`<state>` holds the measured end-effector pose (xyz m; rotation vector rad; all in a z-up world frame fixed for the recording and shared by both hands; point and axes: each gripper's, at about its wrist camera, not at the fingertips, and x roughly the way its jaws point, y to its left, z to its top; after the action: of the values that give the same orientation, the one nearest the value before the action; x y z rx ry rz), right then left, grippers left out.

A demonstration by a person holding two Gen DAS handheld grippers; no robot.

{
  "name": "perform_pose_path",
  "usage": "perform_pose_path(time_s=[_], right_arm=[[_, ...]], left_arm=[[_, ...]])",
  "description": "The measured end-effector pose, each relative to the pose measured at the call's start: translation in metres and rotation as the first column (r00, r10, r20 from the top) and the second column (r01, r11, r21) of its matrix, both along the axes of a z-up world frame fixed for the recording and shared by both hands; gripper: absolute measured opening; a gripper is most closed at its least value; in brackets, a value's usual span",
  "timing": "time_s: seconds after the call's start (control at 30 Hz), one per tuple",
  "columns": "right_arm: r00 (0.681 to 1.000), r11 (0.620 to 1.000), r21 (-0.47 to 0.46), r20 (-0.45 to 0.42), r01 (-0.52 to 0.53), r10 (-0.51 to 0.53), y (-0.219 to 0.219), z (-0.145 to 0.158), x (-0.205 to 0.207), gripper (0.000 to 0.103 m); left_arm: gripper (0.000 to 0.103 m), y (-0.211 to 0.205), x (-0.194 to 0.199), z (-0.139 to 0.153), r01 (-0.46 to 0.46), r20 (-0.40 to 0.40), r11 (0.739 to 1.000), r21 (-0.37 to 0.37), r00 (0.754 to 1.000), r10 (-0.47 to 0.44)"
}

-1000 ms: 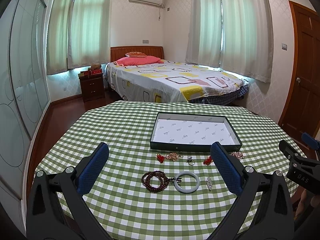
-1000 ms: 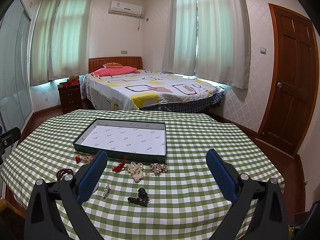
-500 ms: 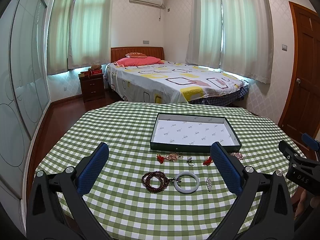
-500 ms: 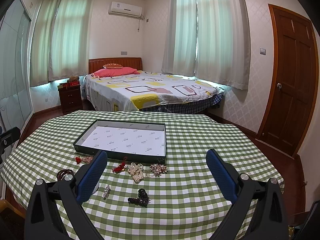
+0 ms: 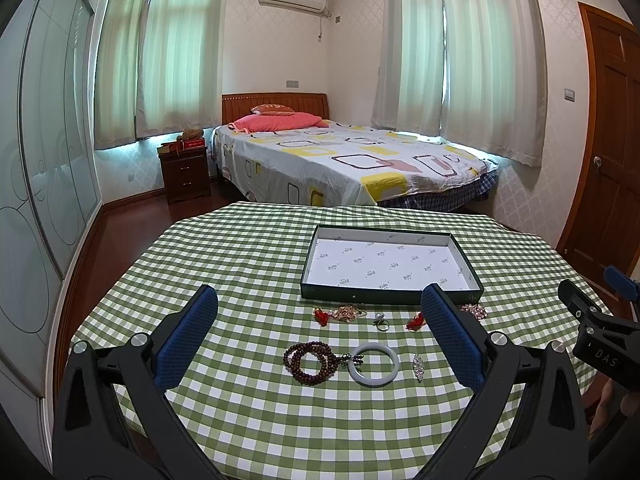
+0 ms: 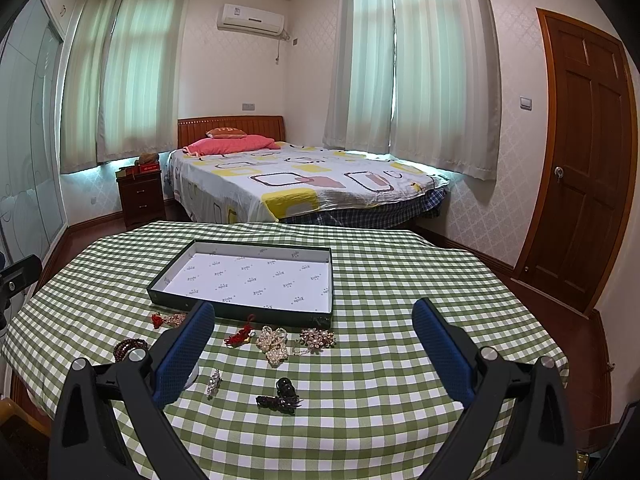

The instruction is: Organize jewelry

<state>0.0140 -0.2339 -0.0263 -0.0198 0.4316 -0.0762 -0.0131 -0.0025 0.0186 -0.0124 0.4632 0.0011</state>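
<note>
An empty dark tray with a white printed lining (image 5: 390, 296) (image 6: 240, 307) lies on the green checked table. Jewelry lies loose in front of it: brown bead bracelets (image 5: 308, 361), a pale jade bangle (image 5: 373, 364), a silver ring (image 5: 381, 322), a red and gold piece (image 5: 338, 314), a pearl cluster (image 6: 274, 344), a rhinestone brooch (image 6: 317, 338), a red knot (image 6: 239, 336) and dark hair clips (image 6: 282, 396). My left gripper (image 5: 320, 330) is open and empty above the beads and bangle. My right gripper (image 6: 314, 340) is open and empty above the pearl cluster.
The table (image 6: 400, 288) ends in rounded edges on all sides. A bed (image 5: 340, 160) stands behind it, a nightstand (image 5: 185, 174) at the back left, a wooden door (image 6: 580, 160) at the right. The right gripper's body (image 5: 592, 332) shows at the right edge of the left wrist view.
Both grippers have hardly moved. The view has shifted only very slightly. Nothing on the table has moved.
</note>
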Motion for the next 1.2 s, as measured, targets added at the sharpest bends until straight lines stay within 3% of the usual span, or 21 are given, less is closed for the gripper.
perform_pose_path(time_s=[0.67,0.7,0.97,1.2], right_arm=[[1.0,1.0,0.004,-0.006,-0.012,0.012,0.005,-0.004,0.003,0.096],[0.999,1.0,-0.002,0.026,-0.026,0.026,0.003,-0.005,0.001,0.096],[0.996,0.996,0.03,-0.009,-0.088,0.089,0.003,-0.045,0.021,0.096],[0.977,0.99,0.075,-0.167,-0.119,0.13,0.004,-0.1,0.052,0.096]], left_arm=[[0.099,0.001,0.001,-0.005,-0.004,-0.012,1.0,-0.002,1.0,0.004],[0.099,0.0,0.002,-0.007,-0.004,-0.014,1.0,0.0,1.0,0.004],[0.099,0.007,0.022,-0.041,-0.005,-0.05,1.0,-0.005,0.999,0.005],[0.099,0.013,0.056,-0.095,-0.01,-0.143,1.0,0.02,0.99,0.013]])
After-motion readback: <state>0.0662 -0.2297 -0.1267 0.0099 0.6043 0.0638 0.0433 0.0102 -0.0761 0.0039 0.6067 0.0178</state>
